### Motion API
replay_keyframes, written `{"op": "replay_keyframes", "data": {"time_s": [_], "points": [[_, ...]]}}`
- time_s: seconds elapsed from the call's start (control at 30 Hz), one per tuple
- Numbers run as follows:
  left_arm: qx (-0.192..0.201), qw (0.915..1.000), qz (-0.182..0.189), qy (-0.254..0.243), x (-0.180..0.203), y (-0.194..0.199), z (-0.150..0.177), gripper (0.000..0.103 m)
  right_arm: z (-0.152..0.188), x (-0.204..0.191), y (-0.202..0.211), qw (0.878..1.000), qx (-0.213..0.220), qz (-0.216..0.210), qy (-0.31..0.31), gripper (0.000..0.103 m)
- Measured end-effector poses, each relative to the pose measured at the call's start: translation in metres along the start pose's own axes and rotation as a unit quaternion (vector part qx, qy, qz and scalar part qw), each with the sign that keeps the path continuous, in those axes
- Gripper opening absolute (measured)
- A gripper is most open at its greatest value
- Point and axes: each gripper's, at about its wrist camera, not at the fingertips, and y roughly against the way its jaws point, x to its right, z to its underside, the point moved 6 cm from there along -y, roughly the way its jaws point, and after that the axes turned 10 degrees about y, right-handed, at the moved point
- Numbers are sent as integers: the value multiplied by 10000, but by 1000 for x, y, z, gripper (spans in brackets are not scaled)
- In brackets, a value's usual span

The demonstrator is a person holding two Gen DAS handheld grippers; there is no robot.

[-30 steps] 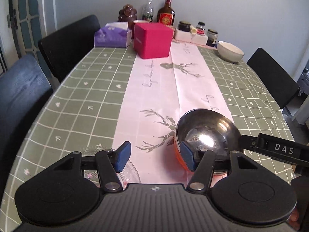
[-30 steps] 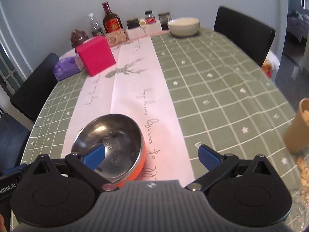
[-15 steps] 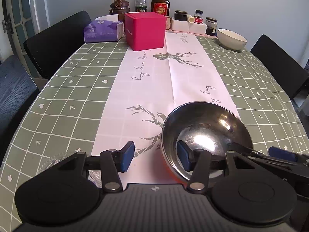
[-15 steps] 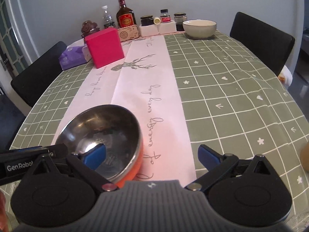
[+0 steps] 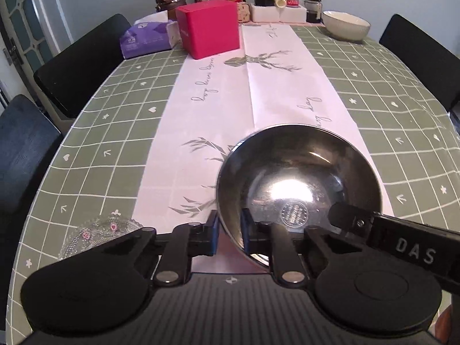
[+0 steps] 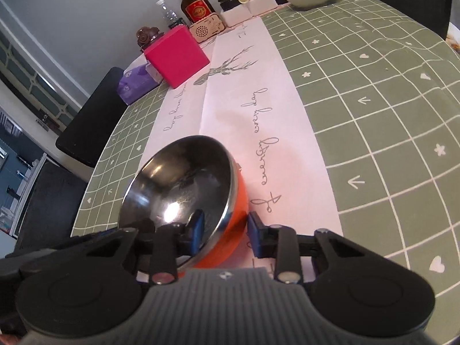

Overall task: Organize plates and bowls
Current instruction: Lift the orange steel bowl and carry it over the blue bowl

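Steel bowl [image 5: 299, 184] | beside: glass dish [image 5: 97, 233] | far: pink box [image 5: 208, 31]

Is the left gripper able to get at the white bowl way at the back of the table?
Probably not right now. The left gripper is closing on the rim of the shiny steel bowl with the orange outside, and the white ceramic bowl sits across the table.

The middle of the table [image 5: 95, 132] lies bare from the steel bowl [image 5: 299, 178] near the front edge up to the pink box [image 5: 208, 31], with open cloth along the right side. The far edge is crowded (bottles, jars, a tissue pack [image 5: 146, 38]), and a white bowl [image 5: 346, 26] fills the far right corner. A glass dish [image 5: 100, 234] sits at the front left edge.
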Motion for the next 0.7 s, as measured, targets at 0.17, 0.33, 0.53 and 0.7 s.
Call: {"op": "replay_keyframes", "data": {"time_s": [0.17, 0.33, 0.53, 0.7], "points": [[-117, 9996, -226, -115, 3, 6, 2, 15, 1, -1, 3, 9998, -62, 161, -49, 22], [-86, 9996, -212, -141, 4, 20, 1, 13, 6, 0, 13, 9997, -111, 151, -175, 19], [-63, 9993, -314, -208, 4, 53, 2, 13, 6, -9, 40, 9997, -64, 116, -195, 18], [-220, 9992, -303, -143, -12, 95, 11, 14, 7, -28, 80, 9993, -82, -143, -339, 18]]}}
